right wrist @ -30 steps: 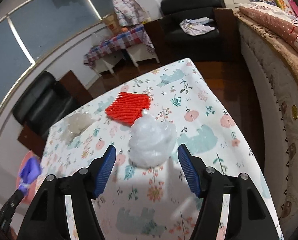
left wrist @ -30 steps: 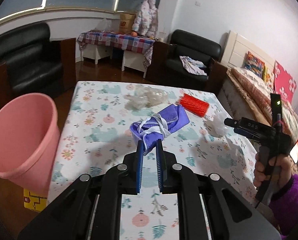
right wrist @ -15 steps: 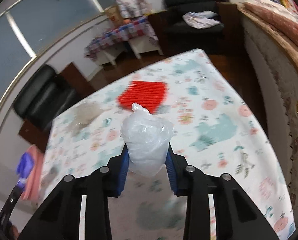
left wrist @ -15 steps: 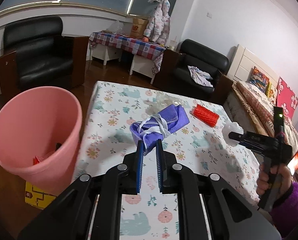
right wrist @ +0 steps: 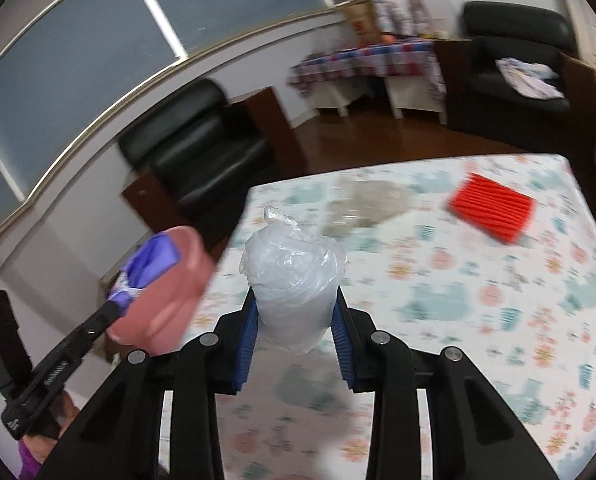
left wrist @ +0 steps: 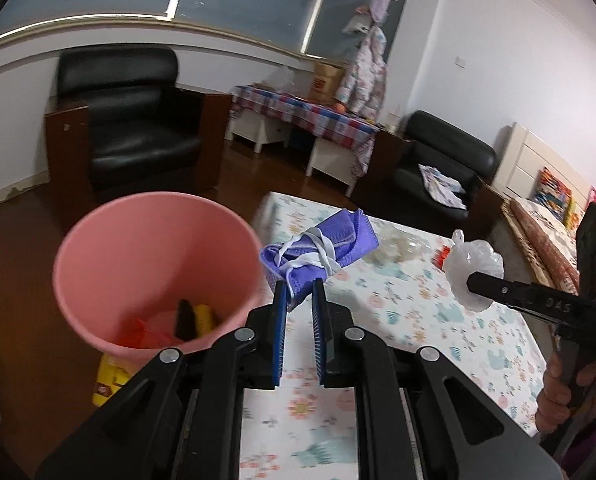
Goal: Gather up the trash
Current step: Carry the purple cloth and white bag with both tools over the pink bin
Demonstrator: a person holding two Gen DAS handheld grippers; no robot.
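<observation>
- The left hand-held gripper (left wrist: 299, 296) is clamped on a purple cloth pouch (left wrist: 317, 250), just beside the rim of the pink bin (left wrist: 98, 240).
- The right hand-held gripper (right wrist: 294, 320) has just been closing and now squeezes a crumpled clear plastic bag (right wrist: 292, 276) above the tabletop (right wrist: 477, 300).
- I judge both pieces are in transport; next each must come over the bin mouth and be released.
- A red ribbed piece (right wrist: 491, 210) and a clear wrapper (right wrist: 367, 202) lie near the far edge of the tabletop.
- Black armchairs stand behind.

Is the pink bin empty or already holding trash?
Holding trash: the pink bin stands upright, and red, black and yellow items lie at its bottom.
</observation>
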